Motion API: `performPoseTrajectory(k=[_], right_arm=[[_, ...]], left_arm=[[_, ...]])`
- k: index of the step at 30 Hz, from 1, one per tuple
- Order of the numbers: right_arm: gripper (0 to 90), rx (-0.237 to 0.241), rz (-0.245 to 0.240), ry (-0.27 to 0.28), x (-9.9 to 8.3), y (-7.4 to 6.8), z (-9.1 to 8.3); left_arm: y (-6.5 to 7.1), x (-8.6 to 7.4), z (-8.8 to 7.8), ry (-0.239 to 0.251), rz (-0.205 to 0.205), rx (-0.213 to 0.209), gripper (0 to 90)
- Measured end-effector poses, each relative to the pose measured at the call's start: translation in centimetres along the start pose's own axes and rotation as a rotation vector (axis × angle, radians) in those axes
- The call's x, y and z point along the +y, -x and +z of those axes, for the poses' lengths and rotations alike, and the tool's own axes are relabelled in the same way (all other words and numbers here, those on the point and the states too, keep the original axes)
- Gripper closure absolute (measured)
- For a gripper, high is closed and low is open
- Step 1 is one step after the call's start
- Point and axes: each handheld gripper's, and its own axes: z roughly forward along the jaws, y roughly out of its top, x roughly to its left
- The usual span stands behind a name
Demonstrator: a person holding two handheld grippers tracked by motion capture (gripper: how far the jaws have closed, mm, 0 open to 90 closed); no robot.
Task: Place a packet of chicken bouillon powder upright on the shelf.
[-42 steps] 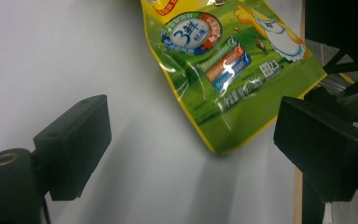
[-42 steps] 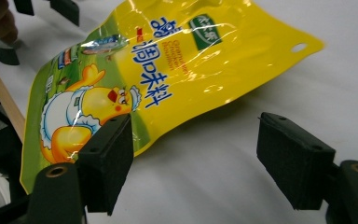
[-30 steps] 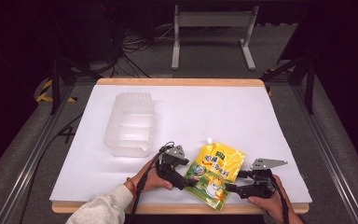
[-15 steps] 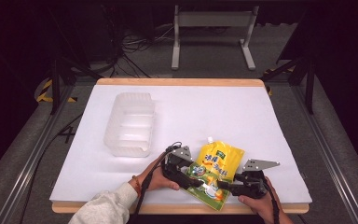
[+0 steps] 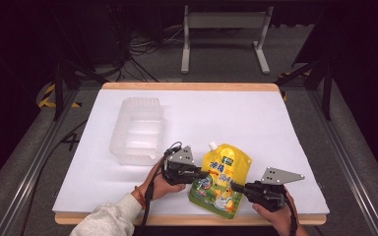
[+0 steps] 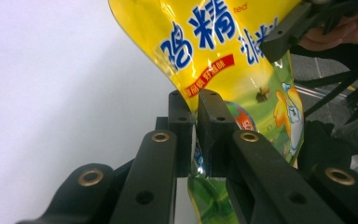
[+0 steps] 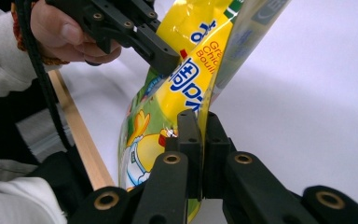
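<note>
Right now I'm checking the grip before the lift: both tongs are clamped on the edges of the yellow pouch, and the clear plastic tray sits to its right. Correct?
Not quite. The left tongs and right tongs do clamp the yellow pouch, but the clear plastic tray sits to its left, as the high view shows.
</note>
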Motion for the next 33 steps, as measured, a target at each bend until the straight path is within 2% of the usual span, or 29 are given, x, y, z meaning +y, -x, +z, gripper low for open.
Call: performPoseTrajectory(k=[1, 3, 6, 9, 14, 16, 19, 25, 27, 28, 29, 30, 33], right_arm=[[89.4, -0.014, -0.017, 0.004, 0.4, -0.3, 0.0], [89.7, -0.013, -0.040, 0.033, 1.0, -0.5, -0.2], [89.7, -0.019, -0.055, 0.058, 1.7, -0.8, -0.4], [89.7, -0.038, -0.099, 0.077, 2.9, -1.2, -0.3], [89.7, -0.056, -0.161, 0.101, 4.7, -1.7, 0.5], [89.7, -0.066, -0.190, 0.106, 5.5, -1.9, 1.0], [89.7, -0.054, -0.203, 0.125, 6.7, -2.0, 2.0], [89.8, -0.049, -0.269, 0.149, 10.3, -2.3, 4.1], [89.7, -0.041, -0.277, 0.152, 11.3, -2.4, 4.8], [89.3, -0.037, -0.290, 0.153, 11.9, -2.5, 5.3], [89.3, -0.037, -0.290, 0.153, 11.9, -2.5, 5.3], [89.2, -0.021, -0.306, 0.157, 13.2, -2.8, 6.4], [89.4, -0.025, -0.329, 0.158, 14.2, -3.0, 7.4]], left_arm=[[0.1, 0.1, -0.3, 0.009, 0.002, 0.012, 85.2], [0.0, 0.4, -1.1, 0.035, 0.007, 0.033, 87.4], [0.0, 0.7, -1.7, 0.044, 0.023, 0.055, 88.3], [0.3, 1.3, -2.5, 0.061, 0.048, 0.106, 88.2], [0.1, 1.7, -4.2, 0.093, 0.058, 0.177, 88.4], [-0.2, 1.8, -4.8, 0.105, 0.054, 0.203, 88.4], [-0.7, 1.8, -6.2, 0.121, 0.061, 0.250, 88.3], [-1.9, 1.9, -9.5, 0.192, 0.038, 0.319, 88.3], [-2.1, 1.8, -10.4, 0.193, 0.051, 0.356, 88.3], [-2.1, 1.8, -10.4, 0.193, 0.051, 0.356, 88.3], [-2.3, 1.6, -10.9, 0.206, 0.041, 0.366, 88.3], [-2.6, 1.4, -11.5, 0.209, 0.039, 0.380, 88.3], [-3.2, 0.9, -12.8, 0.226, 0.026, 0.421, 88.3]])
